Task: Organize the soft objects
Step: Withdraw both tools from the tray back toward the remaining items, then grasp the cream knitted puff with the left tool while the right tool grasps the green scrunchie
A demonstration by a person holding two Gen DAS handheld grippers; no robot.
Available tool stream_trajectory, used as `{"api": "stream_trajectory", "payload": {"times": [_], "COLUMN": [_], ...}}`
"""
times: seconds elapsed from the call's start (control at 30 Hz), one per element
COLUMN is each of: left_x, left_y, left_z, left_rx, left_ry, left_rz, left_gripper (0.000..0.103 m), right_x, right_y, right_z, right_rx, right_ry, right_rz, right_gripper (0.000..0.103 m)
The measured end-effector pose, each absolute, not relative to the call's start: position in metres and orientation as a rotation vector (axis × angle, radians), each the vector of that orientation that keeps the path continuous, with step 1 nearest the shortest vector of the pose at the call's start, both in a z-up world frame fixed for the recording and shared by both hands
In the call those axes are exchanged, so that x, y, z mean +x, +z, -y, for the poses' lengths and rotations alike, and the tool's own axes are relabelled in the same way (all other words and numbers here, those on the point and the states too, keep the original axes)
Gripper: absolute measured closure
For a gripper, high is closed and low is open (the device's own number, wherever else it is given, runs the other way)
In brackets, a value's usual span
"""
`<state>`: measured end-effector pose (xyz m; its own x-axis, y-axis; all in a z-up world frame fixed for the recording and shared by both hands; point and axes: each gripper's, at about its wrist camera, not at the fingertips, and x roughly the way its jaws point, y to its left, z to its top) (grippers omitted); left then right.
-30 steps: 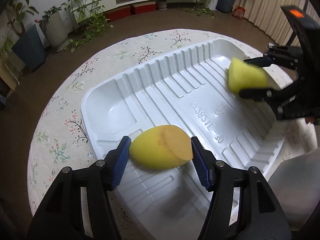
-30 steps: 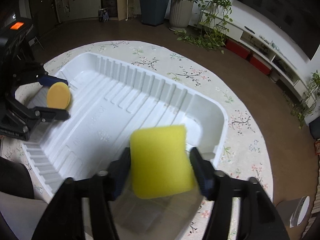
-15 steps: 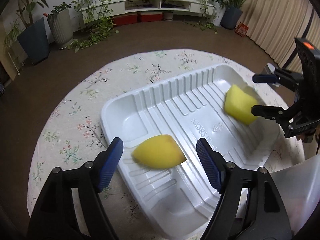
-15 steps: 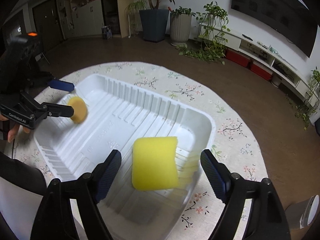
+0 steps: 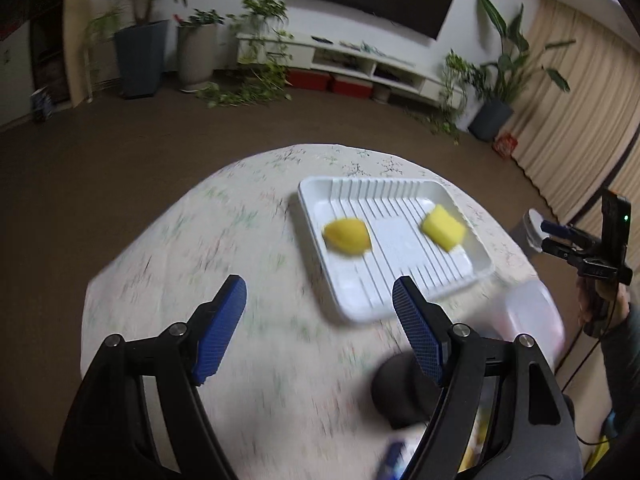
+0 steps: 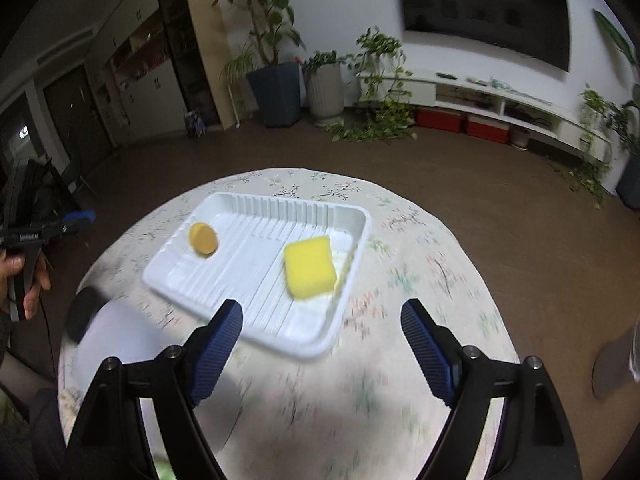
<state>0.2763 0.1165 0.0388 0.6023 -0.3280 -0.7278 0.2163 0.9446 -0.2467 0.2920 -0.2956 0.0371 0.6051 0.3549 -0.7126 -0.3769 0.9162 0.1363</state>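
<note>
Across the middle of both views, the white ribbed tray (image 6: pixel 352 216) sits on the flowered bench (image 6: pixel 440 272), holding the egg-shaped sponge (image 5: pixel 347 237) at one end and the rectangular yellow sponge (image 6: pixel 309 267) at the other, well apart. Left claw (image 5: pixel 320 328) and right claw (image 6: pixel 322 344) both hang spread apart and hold nothing. Judging by its lightness, the tray could skid if bumped; the egg sponge's long axis runs left-right in the left view, and the rectangular sponge lies slightly askew to the ribs.
</note>
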Motion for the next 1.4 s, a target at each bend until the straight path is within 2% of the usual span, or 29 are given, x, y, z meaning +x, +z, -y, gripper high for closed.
{"api": "stream_trajectory", "payload": {"times": [0.27, 0.43, 0.57, 0.73, 0.8, 0.87, 0.9, 1.4], "left_x": [0.133, 0.071, 0.039, 0.025, 0.023, 0.025, 0.025, 0.052], "left_y": [0.034, 0.01, -0.014, -0.037, -0.04, -0.043, -0.043, -0.061], "left_z": [-0.112, -0.09, -0.07, -0.059, -0.057, -0.055, -0.053, -0.05], "left_rx": [-0.21, -0.189, -0.212, -0.209, -0.206, -0.199, -0.2, -0.215], "left_ry": [-0.295, -0.268, -0.271, -0.283, -0.283, -0.279, -0.285, -0.242], "left_rz": [-0.821, -0.83, -0.854, -0.877, -0.868, -0.864, -0.864, -0.873], "left_gripper": [0.023, 0.023, 0.023, 0.023, 0.018, 0.003, 0.002, 0.0], "right_x": [0.166, 0.088, 0.042, 0.033, 0.035, 0.036, 0.038, 0.06], "right_y": [0.053, 0.045, 0.027, 0.001, -0.006, -0.012, -0.014, -0.022], "right_z": [0.305, 0.284, 0.241, 0.199, 0.19, 0.183, 0.181, 0.175], "right_rx": [0.065, 0.124, 0.085, 0.053, 0.032, 0.007, 0.013, 0.031], "right_ry": [0.423, 0.435, 0.439, 0.43, 0.43, 0.396, 0.39, 0.316], "right_rz": [-0.75, -0.745, -0.743, -0.804, -0.819, -0.831, -0.839, -0.869], "right_gripper": [0.013, 0.005, 0.004, 0.003, 0.003, 0.003, 0.003, 0.0]}}
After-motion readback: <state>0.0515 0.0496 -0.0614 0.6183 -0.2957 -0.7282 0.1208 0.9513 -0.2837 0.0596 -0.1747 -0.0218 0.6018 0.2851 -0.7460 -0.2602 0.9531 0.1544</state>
